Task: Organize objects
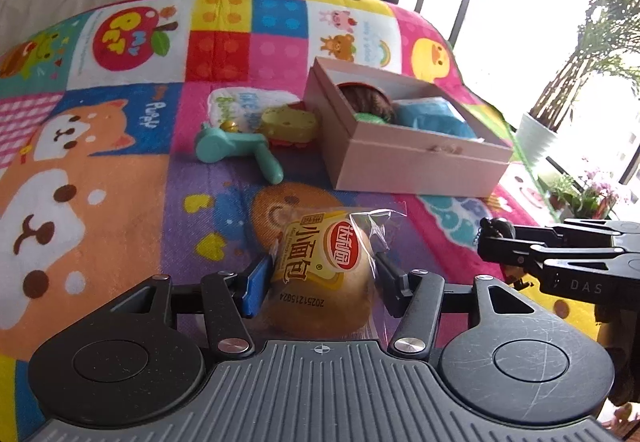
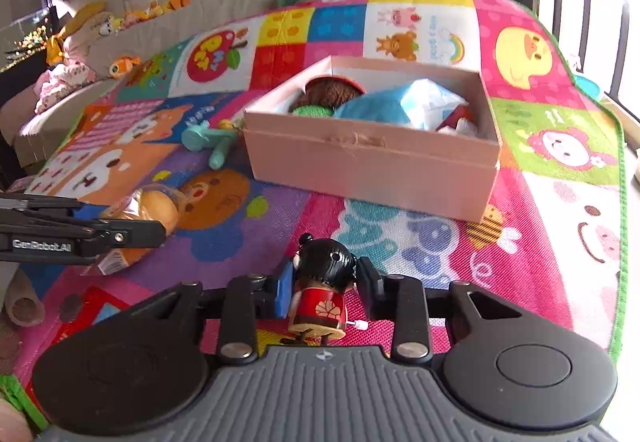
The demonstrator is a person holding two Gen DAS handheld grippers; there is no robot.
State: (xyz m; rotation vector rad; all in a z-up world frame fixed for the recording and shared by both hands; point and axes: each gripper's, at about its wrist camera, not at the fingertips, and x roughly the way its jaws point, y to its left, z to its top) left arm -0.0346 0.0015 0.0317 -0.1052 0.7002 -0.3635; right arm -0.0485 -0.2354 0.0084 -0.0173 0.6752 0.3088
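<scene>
Bright cartoon play mat [image 1: 120,146] carries all. Left gripper [image 1: 318,274] jaws clamp a wrapped bun [image 1: 324,274], yellow label w/ red logo. Right gripper [image 2: 322,282] jaws shut on a wind-up doll [image 2: 320,294], black hair, red body. Pink box [image 2: 372,162] sits mid-mat, near its window edge.

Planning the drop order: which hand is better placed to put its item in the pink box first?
Right, probably. Its tool grips the wind-up doll facing the pink box's near wall; the left tool, holding the packaged bread, sits off to its side.
</scene>
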